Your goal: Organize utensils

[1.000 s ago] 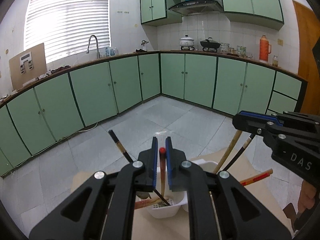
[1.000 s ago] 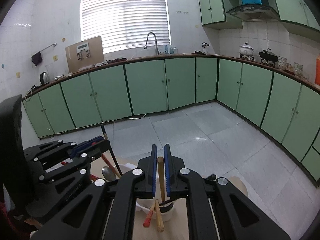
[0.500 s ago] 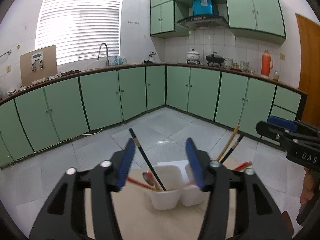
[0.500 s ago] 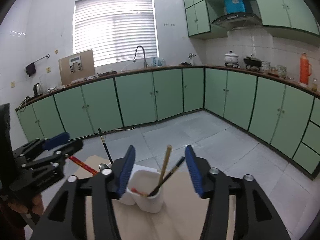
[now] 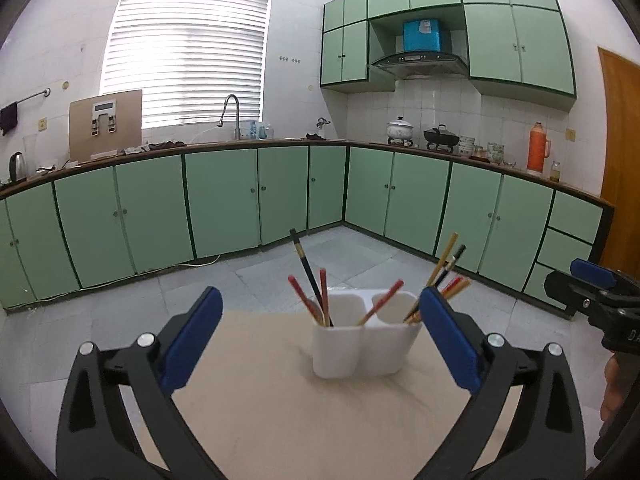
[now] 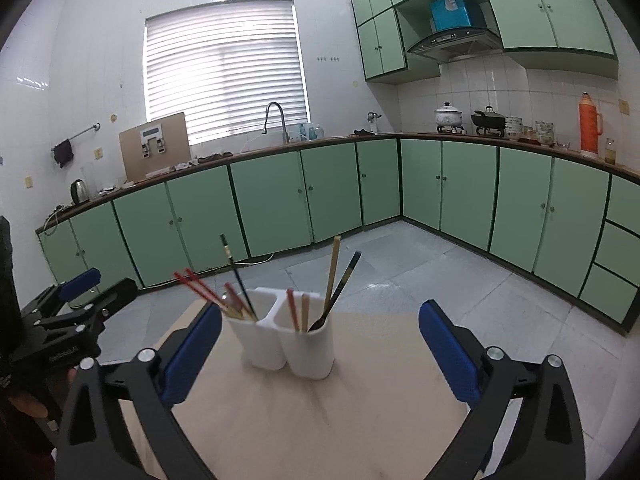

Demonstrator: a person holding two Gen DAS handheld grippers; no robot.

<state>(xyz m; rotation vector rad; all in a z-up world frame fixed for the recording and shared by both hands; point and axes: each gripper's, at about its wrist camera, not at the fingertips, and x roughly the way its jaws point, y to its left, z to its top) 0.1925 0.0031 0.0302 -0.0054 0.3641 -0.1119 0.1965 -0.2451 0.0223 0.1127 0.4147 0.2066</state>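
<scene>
From the left wrist, the left claw [image 5: 318, 336] is opening wide with nothing in it, short of the white holder [image 5: 366, 342] on the tabletop [image 5: 304, 412]; its chopsticks [image 5: 307, 276] look light, stiff and slippery, best pinched mid-shaft. From the right wrist, the right claw [image 6: 320, 344] is likewise opening and holds nothing; the holder hides the utensils' lower ends.

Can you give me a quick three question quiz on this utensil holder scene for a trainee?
1. True or false: the left gripper holds a chopstick.
2. What lies on the table besides the white holder? A) a plate B) nothing visible C) a knife
3. In the right wrist view, which compartment holds the spoon?

Key: 1 false, both the left and the right gripper are opening with nothing between their jaws. 2 B. 3 the right one.
</scene>
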